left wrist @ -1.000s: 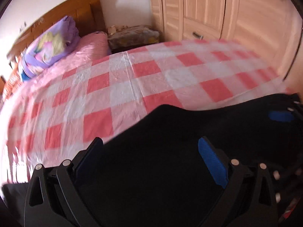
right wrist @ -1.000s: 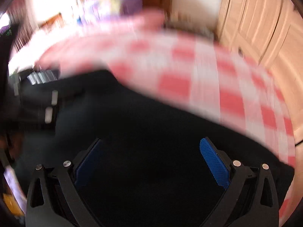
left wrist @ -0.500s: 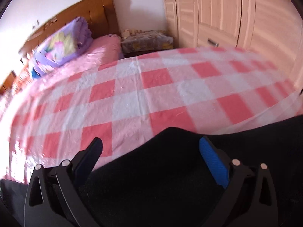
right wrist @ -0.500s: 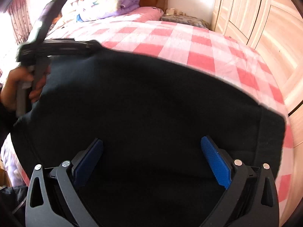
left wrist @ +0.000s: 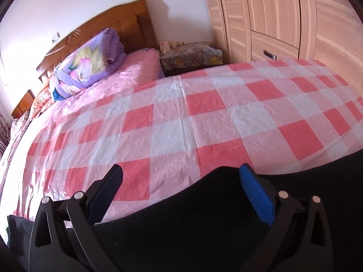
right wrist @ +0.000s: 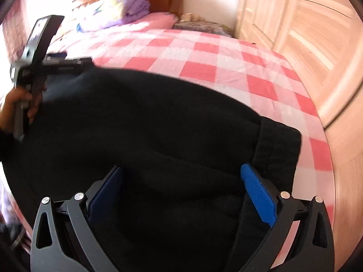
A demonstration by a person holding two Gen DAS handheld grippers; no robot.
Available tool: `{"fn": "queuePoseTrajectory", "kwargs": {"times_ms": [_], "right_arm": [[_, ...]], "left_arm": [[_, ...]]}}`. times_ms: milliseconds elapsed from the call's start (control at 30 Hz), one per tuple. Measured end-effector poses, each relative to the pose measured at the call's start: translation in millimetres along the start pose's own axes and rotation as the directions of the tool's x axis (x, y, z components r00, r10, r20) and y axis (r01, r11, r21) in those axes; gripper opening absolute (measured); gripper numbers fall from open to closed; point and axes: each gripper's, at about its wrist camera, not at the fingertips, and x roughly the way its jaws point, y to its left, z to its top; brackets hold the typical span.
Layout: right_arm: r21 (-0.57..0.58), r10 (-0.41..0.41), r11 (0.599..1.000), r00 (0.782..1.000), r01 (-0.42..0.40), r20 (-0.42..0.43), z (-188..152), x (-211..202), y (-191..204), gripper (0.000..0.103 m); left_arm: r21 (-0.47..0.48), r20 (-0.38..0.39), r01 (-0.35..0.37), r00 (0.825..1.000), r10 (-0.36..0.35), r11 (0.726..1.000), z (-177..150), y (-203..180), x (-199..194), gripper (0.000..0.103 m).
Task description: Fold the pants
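Two tools in our hands here, and both have their fingers spread wide with black cloth running between them. On the left tool (left wrist: 180, 189) the blue pads sit well apart, and the black pants (left wrist: 204, 222) bunch up under and between them; we can't tell if the fabric is actually pinched anywhere further back. Same story on the right tool (right wrist: 181, 189): fingers wide, pants (right wrist: 147, 124) filling the gap, with the thick hem or waistband edge (right wrist: 279, 145) just past the right pad. From the right wrist view we also see the left tool (right wrist: 45, 68) at the far corner of the pants, touching the edge of the cloth, gripped by our left hand (right wrist: 20, 104). The pants are stretched across the near side of the bed (left wrist: 170, 124), over the pink and white checked sheet. Further off there's a folded purple quilt (left wrist: 88, 68) against the wooden headboard (left wrist: 136, 20), and a wardrobe (left wrist: 283, 18) on the right.
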Motion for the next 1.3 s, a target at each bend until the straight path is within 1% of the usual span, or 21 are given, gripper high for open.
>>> {"fn": "queuePoseTrajectory", "kwargs": {"times_ms": [67, 167, 233, 267, 333, 467, 533, 567, 600, 633, 667, 733, 800, 833, 900, 967, 1000, 1033, 1100, 1200, 1300], "right_arm": [[0.004, -0.031, 1.000, 0.998, 0.030, 0.053, -5.6, -20.9, 9.4, 0.099], [-0.042, 0.020, 0.999, 0.993, -0.016, 0.113, -27.0, -47.6, 26.0, 0.099], [-0.056, 0.042, 0.998, 0.992, -0.036, 0.117, -32.0, -50.7, 36.0, 0.099], [-0.062, 0.058, 0.997, 0.992, -0.051, 0.115, -37.4, -52.7, 41.2, 0.099], [-0.072, 0.081, 0.995, 0.991, -0.073, 0.107, -44.4, -50.8, 54.1, 0.099], [-0.116, 0.079, 0.991, 0.994, -0.070, 0.079, -53.5, -42.2, 74.3, 0.099], [-0.160, 0.075, 0.985, 0.997, -0.071, 0.017, -62.9, -33.2, 84.0, 0.099], [-0.166, 0.085, 0.983, 0.995, -0.075, 0.053, -66.5, -36.0, 81.8, 0.099], [-0.155, 0.109, 0.983, 0.993, -0.101, 0.039, -69.3, -35.8, 76.7, 0.099], [-0.155, 0.114, 0.982, 0.993, -0.107, 0.036, -70.4, -37.2, 74.7, 0.099], [-0.168, 0.107, 0.981, 0.994, -0.101, 0.024, -71.5, -38.6, 75.0, 0.099], [-0.205, 0.052, 0.977, 0.999, -0.051, 0.003, -70.7, -41.1, 80.6, 0.099], [-0.194, 0.020, 0.981, 0.999, -0.013, 0.031, -68.4, -52.1, 87.4, 0.099], [-0.190, 0.042, 0.981, 0.998, -0.031, 0.055, -67.5, -57.0, 89.8, 0.099], [-0.183, 0.105, 0.980, 0.989, -0.085, 0.103, -66.4, -60.0, 96.1, 0.099], [-0.180, 0.100, 0.980, 0.993, -0.089, 0.056, -66.5, -45.5, 102.1, 0.099], [-0.187, 0.087, 0.979, 0.996, -0.080, 0.028, -68.7, -34.9, 104.8, 0.099], [-0.178, 0.096, 0.980, 0.994, -0.084, 0.057, -69.8, -37.4, 103.2, 0.099], [-0.176, 0.100, 0.980, 0.995, -0.094, 0.026, -69.1, -38.4, 101.3, 0.099], [-0.201, 0.069, 0.977, 0.998, -0.069, -0.002, -67.7, -42.5, 101.7, 0.099], [-0.183, 0.050, 0.982, 0.998, -0.044, 0.029, -69.0, -49.8, 102.2, 0.099]], "left_arm": [[-0.027, 0.068, -0.026, 0.997, 0.027, 0.999, 0.6, 5.8, -22.1, 0.101], [-0.076, 0.139, 0.111, 0.985, -0.100, 0.991, -6.5, 17.1, -80.9, 0.101], [-0.060, 0.147, 0.185, 0.974, -0.174, 0.981, -19.9, 14.2, -111.4, 0.101], [-0.023, 0.135, 0.233, 0.964, -0.228, 0.972, -33.3, 7.3, -128.6, 0.102], [0.060, 0.098, 0.274, 0.955, -0.279, 0.960, -65.2, -10.9, -151.2, 0.102], [0.141, 0.059, 0.224, 0.970, -0.234, 0.964, -121.0, -35.4, -167.5, 0.102], [0.131, 0.042, 0.190, 0.980, -0.197, 0.973, -142.7, -37.1, -166.1, 0.102], [0.130, 0.019, 0.204, 0.978, -0.208, 0.970, -150.8, -38.1, -162.7, 0.102], [0.138, -0.011, 0.216, 0.976, -0.217, 0.967, -159.7, -39.7, -155.8, 0.102], [0.124, 0.004, 0.230, 0.973, -0.232, 0.965, -164.1, -37.0, -154.3, 0.102], [0.080, 0.018, 0.252, 0.967, -0.254, 0.965, -167.1, -30.6, -154.7, 0.102], [0.024, -0.017, 0.294, 0.956, -0.294, 0.955, -166.0, -23.0, -151.4, 0.102], [-0.012, 0.018, 0.308, 0.951, -0.308, 0.951, -166.0, -15.5, -162.7, 0.102], [-0.020, 0.060, 0.300, 0.953, -0.298, 0.954, -168.9, -12.5, -171.1, 0.102], [-0.026, 0.073, 0.292, 0.954, -0.290, 0.956, -176.7, -10.5, -174.3, 0.102], [-0.018, -0.010, 0.311, 0.950, -0.312, 0.950, -191.5, -12.9, -157.4, 0.102], [0.001, 0.046, 0.310, 0.950, -0.310, 0.951, -196.6, -10.8, -164.5, 0.102], [0.007, 0.055, 0.303, 0.951, -0.303, 0.953, -199.5, -9.5, -168.8, 0.102], [0.019, 0.052, 0.316, 0.947, -0.317, 0.949, -203.2, -2.9, -181.8, 0.102], [-0.018, 0.127, 0.279, 0.953, -0.275, 0.960, -209.6, 34.8, -207.3, 0.102], [-0.206, 0.176, 0.228, 0.965, -0.193, 0.952, -220.4, 119.5, -216.7, 0.102]]}}
